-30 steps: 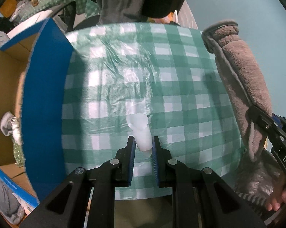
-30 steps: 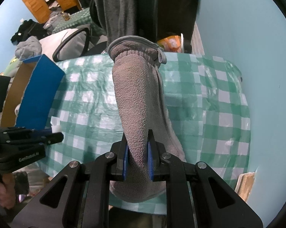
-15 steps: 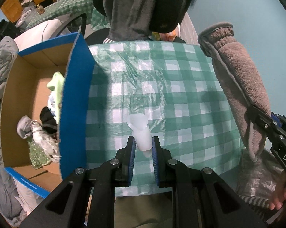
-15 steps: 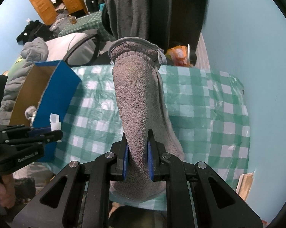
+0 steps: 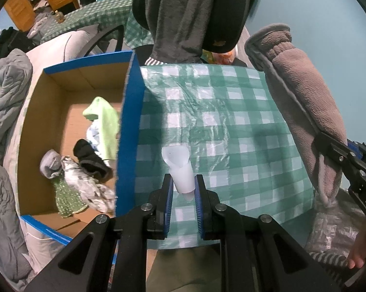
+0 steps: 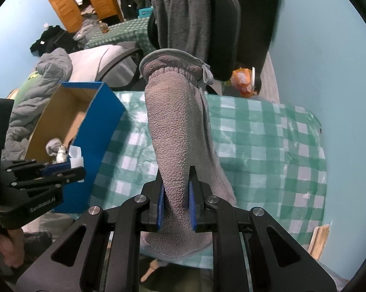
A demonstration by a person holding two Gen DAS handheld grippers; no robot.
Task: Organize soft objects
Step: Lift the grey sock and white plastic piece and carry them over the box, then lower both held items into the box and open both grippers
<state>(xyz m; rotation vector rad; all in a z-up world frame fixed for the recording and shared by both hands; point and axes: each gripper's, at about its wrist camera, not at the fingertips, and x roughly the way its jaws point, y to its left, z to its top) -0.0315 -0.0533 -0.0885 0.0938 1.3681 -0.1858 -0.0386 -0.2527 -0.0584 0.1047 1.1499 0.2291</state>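
Left tool (image 5: 183,189) clamped on a small white soft piece (image 5: 179,170); right tool (image 6: 175,202) clamped on the grey fleece mitt (image 6: 175,126), both above the table (image 6: 268,146). Carry step: box (image 5: 129,131) sits at 9 o'clock, so likely swing over its rim, then release.

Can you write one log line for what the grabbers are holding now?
left gripper: shut on white piece | right gripper: shut on grey mitten | blue box: open

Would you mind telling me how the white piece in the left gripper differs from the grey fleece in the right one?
The white piece is small, smooth and pale; the grey fleece is long, fuzzy and brownish grey. The white piece barely clears the left gripper, while the fleece hangs far past the right gripper on both sides. Both are pinched between blue-padded fingers above the checked tablecloth.
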